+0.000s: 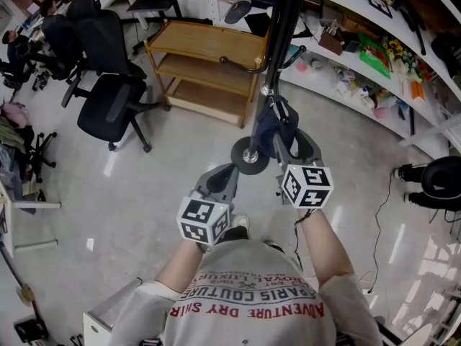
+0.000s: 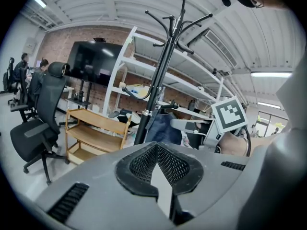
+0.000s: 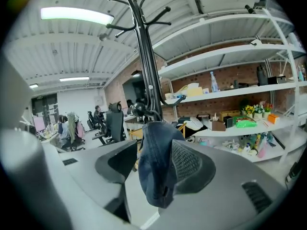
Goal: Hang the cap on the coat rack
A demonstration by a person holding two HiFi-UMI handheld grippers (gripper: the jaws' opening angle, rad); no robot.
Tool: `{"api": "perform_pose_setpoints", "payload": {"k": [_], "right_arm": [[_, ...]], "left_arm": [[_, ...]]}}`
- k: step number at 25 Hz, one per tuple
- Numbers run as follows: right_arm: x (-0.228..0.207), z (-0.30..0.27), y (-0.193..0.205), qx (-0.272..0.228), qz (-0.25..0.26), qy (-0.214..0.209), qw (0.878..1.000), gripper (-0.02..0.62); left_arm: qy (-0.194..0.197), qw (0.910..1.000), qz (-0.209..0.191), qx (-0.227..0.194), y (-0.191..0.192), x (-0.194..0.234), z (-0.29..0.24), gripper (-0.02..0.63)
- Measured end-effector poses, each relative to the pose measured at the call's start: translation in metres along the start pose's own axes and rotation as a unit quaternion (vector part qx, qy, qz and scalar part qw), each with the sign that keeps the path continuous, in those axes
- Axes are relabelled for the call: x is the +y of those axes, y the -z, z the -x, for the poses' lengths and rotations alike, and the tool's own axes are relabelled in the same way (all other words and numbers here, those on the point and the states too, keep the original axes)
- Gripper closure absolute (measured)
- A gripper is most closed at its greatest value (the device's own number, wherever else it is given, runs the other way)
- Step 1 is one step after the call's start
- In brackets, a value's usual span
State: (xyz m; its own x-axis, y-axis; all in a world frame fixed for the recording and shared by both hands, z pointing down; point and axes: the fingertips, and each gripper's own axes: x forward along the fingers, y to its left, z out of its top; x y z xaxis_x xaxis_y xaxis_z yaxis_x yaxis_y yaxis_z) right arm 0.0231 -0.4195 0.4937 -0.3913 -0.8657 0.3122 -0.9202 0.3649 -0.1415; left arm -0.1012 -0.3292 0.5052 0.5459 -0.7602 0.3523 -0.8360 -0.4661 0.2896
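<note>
Closest to the lens in the right gripper view: cap (image 3: pixel 156 164), dark denim, drooping between the jaws of the right gripper (image 3: pixel 157 147). Hangs from a low hook (image 3: pixel 139 110) on the rack (image 3: pixel 144 56), just beyond the jaw tips, so borne, by the look of it, by the hook and not by the pads. Jaws spread wide, released: clear gap on the left-jaw side, fabric lying against or just in front of the right pad, no squeeze visible. Probably held around the cap as a guard, ready to clamp again on any slip.

Judged nearly done: only a straight pull-back of the open jaws to go, with care not to drag the fabric. Main risk: cloth snagging on the right pad and lifting off the hook.

Left gripper (image 2: pixel 157 148) clenched on nothing, tips meeting, pointed up toward the rack from beside the right one. Likely parked there out of the way, with no part in a one-gripper job. Below and ahead of both in the head view, round base (image 1: pixel 250 157).
</note>
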Motion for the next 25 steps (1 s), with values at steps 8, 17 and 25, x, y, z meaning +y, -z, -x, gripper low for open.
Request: {"api": "perform_pose_setpoints", "payload": {"k": [8, 17, 25], "right_arm": [[0.012, 0.063, -0.021, -0.020, 0.003, -0.021, 1.000, 0.402], [0.007, 0.142, -0.038, -0.077, 0.023, 0.000, 0.997, 0.571], [0.029, 0.207, -0.042, -0.103, 0.029, -0.014, 0.994, 0.578]], "left_arm": [[-0.010, 0.9994, -0.002, -0.032, -0.021, -0.032, 0.019, 0.600], [-0.036, 0.9957, -0.010, -0.084, -0.047, -0.080, 0.051, 0.600], [-0.047, 0.9931, -0.046, -0.097, -0.044, -0.119, 0.084, 0.600]]}}
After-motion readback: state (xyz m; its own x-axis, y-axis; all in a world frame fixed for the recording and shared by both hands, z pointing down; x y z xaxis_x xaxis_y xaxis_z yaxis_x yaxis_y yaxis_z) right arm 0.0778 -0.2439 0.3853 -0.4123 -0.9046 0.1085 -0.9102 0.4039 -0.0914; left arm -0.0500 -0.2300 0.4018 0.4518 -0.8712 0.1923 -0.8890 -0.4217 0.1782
